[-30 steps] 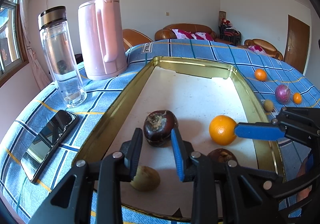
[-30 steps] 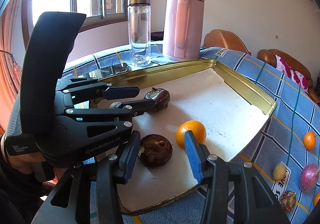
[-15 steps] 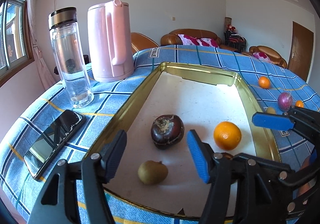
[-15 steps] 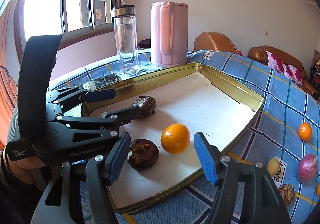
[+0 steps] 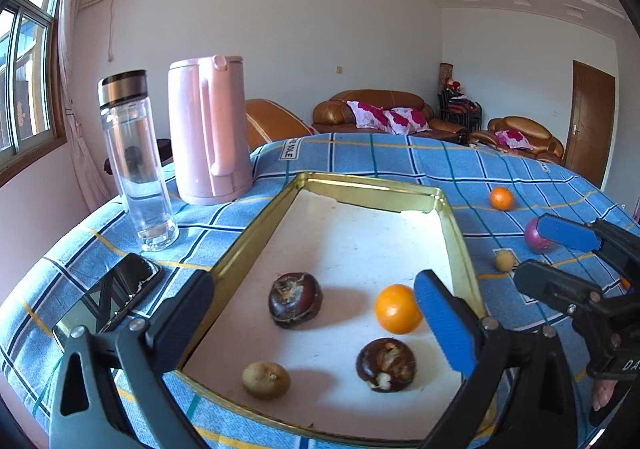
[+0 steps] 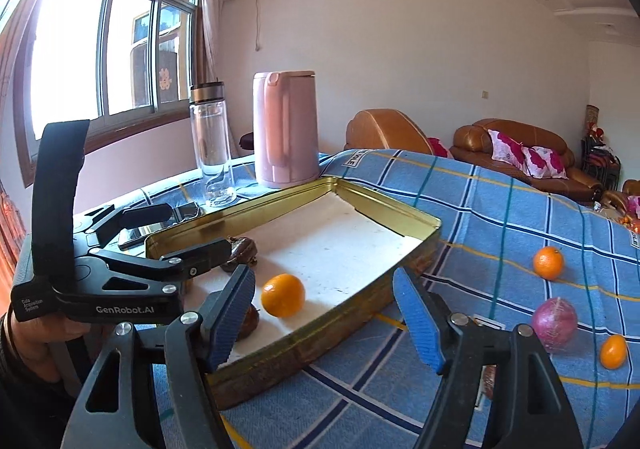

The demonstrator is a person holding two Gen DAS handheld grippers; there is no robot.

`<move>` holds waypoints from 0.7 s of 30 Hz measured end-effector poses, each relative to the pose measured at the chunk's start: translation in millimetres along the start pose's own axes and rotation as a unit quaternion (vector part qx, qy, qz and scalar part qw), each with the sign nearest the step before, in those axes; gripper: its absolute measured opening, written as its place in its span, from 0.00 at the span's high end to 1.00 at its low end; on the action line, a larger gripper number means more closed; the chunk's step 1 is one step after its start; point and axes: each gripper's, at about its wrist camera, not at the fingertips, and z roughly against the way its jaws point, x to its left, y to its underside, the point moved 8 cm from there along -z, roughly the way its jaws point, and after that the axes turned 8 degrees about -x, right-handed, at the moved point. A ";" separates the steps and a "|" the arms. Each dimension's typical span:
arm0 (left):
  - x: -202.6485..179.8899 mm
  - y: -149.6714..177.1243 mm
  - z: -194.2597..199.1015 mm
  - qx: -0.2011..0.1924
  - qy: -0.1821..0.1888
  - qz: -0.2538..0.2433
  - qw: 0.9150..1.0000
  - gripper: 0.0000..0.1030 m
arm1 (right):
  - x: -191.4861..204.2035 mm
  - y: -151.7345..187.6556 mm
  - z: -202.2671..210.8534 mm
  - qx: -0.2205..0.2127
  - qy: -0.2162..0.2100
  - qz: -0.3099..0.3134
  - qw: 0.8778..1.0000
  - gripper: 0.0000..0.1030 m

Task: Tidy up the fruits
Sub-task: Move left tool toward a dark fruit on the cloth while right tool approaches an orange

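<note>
A gold-rimmed tray (image 5: pixel 372 185) (image 6: pixel 384 201) holds an orange (image 5: pixel 398 308) (image 6: pixel 283 295), two dark brown fruits (image 5: pixel 295 300) (image 5: pixel 386 364) and a small greenish-brown fruit (image 5: pixel 266 380). My left gripper (image 5: pixel 316 323) (image 6: pixel 199 229) hovers over the tray's near end, jaws opening wide and touching nothing. My right gripper (image 6: pixel 326 313) (image 5: pixel 530 251) hangs over the tray's right rim, jaws opening and empty. On the blue cloth lie an orange (image 6: pixel 548 263) (image 5: pixel 501 198), a purple fruit (image 6: pixel 555 323) (image 5: pixel 536 237), a small orange (image 6: pixel 613 351) and a small yellow fruit (image 5: pixel 505 260).
A pink kettle (image 5: pixel 208 129) (image 6: pixel 286 133) and a glass bottle (image 5: pixel 138 165) (image 6: pixel 212 145) stand left of the tray. A phone (image 5: pixel 112 301) lies near the table's left edge. Brown sofas (image 5: pixel 368 109) stand beyond the table.
Both sets of jaws have spread apart and drawn back and up from the tray. The dark fruit and the orange that lay between them rest free on the tray. The right gripper swung rightward.
</note>
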 end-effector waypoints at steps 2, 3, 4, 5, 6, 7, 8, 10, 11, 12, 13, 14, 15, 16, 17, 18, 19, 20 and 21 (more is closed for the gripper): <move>-14.9 -5.5 3.5 -0.005 0.012 -0.008 1.000 0.00 | -12.7 -0.2 10.4 -0.005 0.014 -0.007 1.000 0.28; -23.1 -8.2 4.9 -0.007 0.018 -0.013 1.000 0.00 | -18.7 0.4 14.9 -0.006 0.021 -0.010 1.000 0.28; -31.6 -10.7 6.2 -0.009 0.025 -0.019 0.999 0.00 | -24.5 1.5 19.4 -0.007 0.029 -0.011 1.000 0.27; -40.1 -13.1 7.3 -0.011 0.031 -0.025 0.999 0.00 | -30.6 3.3 24.3 -0.007 0.037 -0.011 0.999 0.27; -49.1 -15.2 8.3 -0.014 0.037 -0.031 0.999 0.00 | -36.9 5.8 29.3 -0.007 0.044 -0.012 0.999 0.27; -58.0 -17.0 8.9 -0.015 0.043 -0.037 0.998 0.00 | -44.5 8.6 35.5 -0.007 0.053 -0.013 0.998 0.27; -67.7 -18.2 8.9 -0.016 0.051 -0.043 0.998 0.00 | -53.6 11.9 42.7 -0.007 0.063 -0.016 0.998 0.27; -87.4 -18.6 8.4 -0.014 0.066 -0.054 0.996 0.00 | -73.6 17.8 57.4 -0.007 0.086 -0.025 0.996 0.27; -98.1 -18.4 8.7 -0.013 0.075 -0.060 0.995 0.00 | -84.7 20.6 65.4 -0.007 0.097 -0.033 0.995 0.27; -108.8 -17.8 8.1 -0.011 0.084 -0.067 0.994 0.00 | -96.8 24.0 73.5 -0.007 0.109 -0.044 0.993 0.27; -120.1 -16.2 7.0 -0.008 0.094 -0.074 0.993 0.00 | -109.4 27.2 81.6 -0.006 0.123 -0.053 0.991 0.27; -130.8 -14.4 5.4 -0.005 0.104 -0.079 0.991 0.00 | -121.9 30.5 89.0 -0.004 0.138 -0.061 0.988 0.27; -141.3 -11.8 3.4 0.000 0.112 -0.085 0.990 0.00 | -134.3 34.6 97.3 -0.002 0.154 -0.069 0.986 0.27; -151.8 -9.0 1.2 0.006 0.121 -0.090 0.989 0.00 | -148.5 39.5 107.0 0.001 0.171 -0.078 0.982 0.27; -162.4 -5.8 -1.0 0.012 0.129 -0.095 0.987 0.00 | -160.9 43.8 115.3 0.005 0.188 -0.084 0.979 0.27; -171.6 -2.4 -3.9 0.021 0.138 -0.098 0.985 0.00 | -173.2 48.2 123.9 0.009 0.206 -0.089 0.974 0.27; -180.0 0.9 -6.2 0.029 0.147 -0.101 0.984 0.00 | -183.6 52.0 132.2 0.013 0.224 -0.092 0.970 0.27; -189.0 3.9 -7.3 0.034 0.155 -0.104 0.982 0.00 | -193.7 55.5 140.5 0.016 0.240 -0.097 0.966 0.27; -197.3 6.4 -9.2 0.041 0.162 -0.109 0.980 0.00 | -203.0 58.3 147.5 0.019 0.254 -0.102 0.962 0.27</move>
